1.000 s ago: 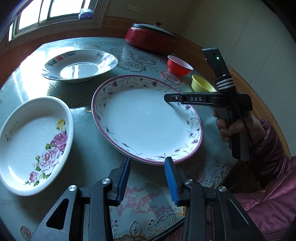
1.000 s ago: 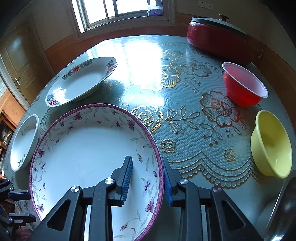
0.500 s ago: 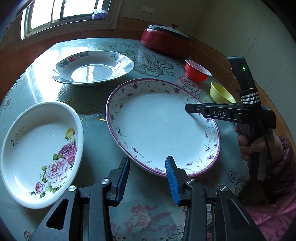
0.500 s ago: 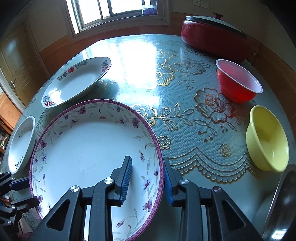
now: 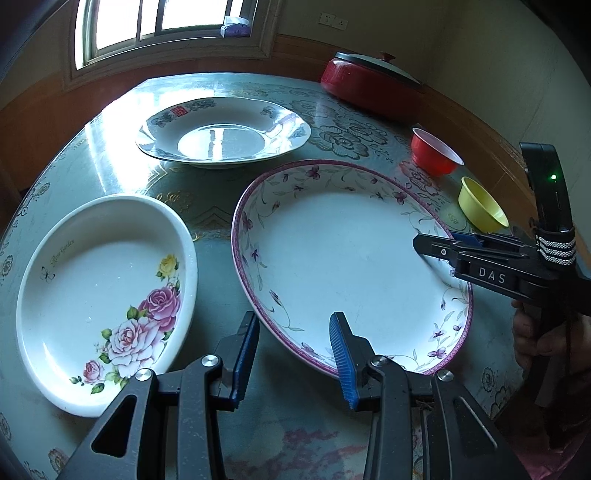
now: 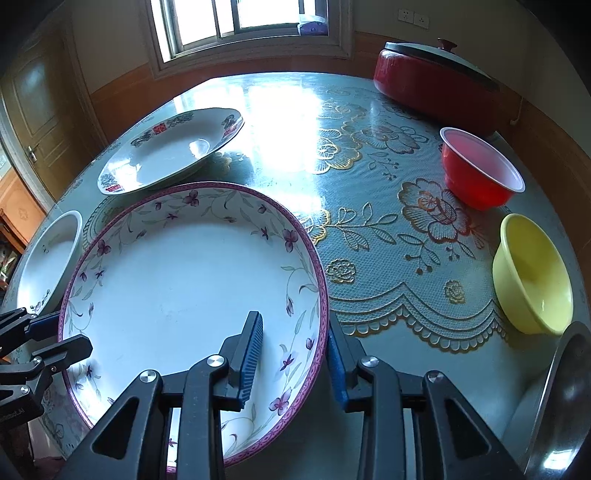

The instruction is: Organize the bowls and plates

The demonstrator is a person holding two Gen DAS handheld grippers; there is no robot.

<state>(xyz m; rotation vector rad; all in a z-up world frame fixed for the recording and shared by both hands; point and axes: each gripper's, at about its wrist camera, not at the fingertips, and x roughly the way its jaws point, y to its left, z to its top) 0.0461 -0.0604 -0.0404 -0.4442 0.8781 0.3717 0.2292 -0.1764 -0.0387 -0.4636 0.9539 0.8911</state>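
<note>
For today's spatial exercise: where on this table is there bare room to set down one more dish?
The widest free patch of table lies between the red-stamped plate, red pot and red bowl. A smaller patch lies between the purple-rimmed plate and yellow bowl. It is crowded around the rose plate, where rims nearly meet.

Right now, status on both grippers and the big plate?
Right gripper open, straddling purple-rimmed plate rim. Left gripper open, straddling near rim, not gripping. Rose plate sits close beside it.

Home dining room: round table [image 6: 280, 110] with floral cloth, window [image 6: 236, 22] at 12, wooden door [image 6: 37, 99] at 10, wall sockets [image 6: 413, 16] at 1.
</note>
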